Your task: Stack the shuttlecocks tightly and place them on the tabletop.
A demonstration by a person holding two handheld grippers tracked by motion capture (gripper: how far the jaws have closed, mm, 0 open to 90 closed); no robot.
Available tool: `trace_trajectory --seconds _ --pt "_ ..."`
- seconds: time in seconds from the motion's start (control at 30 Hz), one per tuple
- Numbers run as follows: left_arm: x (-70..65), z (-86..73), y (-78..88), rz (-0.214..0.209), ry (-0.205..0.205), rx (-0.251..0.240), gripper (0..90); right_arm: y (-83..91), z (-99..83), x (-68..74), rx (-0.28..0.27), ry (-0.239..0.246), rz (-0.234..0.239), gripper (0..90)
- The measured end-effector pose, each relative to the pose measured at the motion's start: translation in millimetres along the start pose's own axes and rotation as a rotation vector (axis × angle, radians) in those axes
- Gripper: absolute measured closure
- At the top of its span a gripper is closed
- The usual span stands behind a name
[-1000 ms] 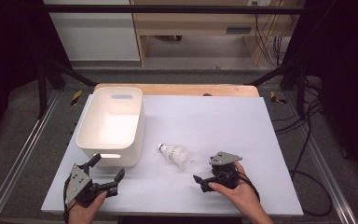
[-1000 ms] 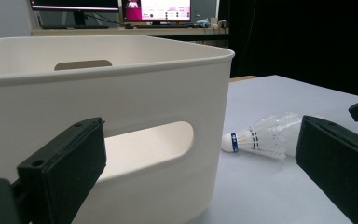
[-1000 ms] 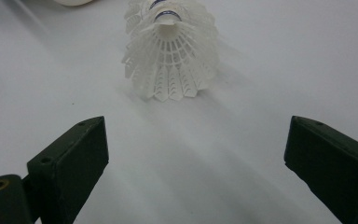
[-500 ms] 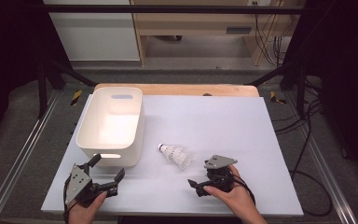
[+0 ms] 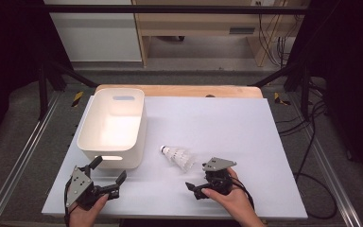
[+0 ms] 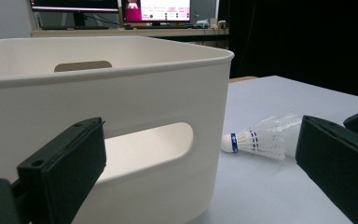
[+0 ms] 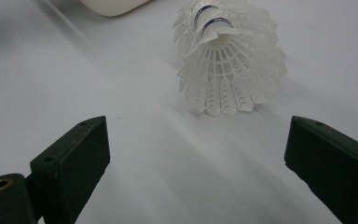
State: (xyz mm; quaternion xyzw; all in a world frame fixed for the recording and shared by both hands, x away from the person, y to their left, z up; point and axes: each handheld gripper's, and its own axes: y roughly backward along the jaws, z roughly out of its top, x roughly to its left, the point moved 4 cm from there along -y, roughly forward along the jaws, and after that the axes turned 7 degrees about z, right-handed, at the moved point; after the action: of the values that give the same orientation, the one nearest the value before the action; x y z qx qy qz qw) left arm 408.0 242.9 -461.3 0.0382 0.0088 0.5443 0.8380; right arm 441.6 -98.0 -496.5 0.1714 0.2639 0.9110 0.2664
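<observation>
Aiming your right gripper [image 5: 199,185], jaws apart, at the shuttlecock [image 5: 178,155] mid-frame for pickup; left gripper [image 5: 108,176] is idling, jaws apart, lower left.

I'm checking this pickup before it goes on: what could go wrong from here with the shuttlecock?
The shuttlecock lies on its side with its thin plastic skirt toward the open right gripper, so a grip there may crush or bend it. It is also light and round, so a jaw that touches first could roll it away. The white bin stands close by; a wide swing might bump its wall.
</observation>
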Motion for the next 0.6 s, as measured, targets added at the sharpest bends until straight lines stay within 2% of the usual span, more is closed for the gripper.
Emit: trace_trajectory --seconds 0.6 --pt "0.3 0.2 0.2 0.000 0.001 -0.001 1.7 -9.2 3.2 2.0 -0.024 -0.011 0.025 6.0"
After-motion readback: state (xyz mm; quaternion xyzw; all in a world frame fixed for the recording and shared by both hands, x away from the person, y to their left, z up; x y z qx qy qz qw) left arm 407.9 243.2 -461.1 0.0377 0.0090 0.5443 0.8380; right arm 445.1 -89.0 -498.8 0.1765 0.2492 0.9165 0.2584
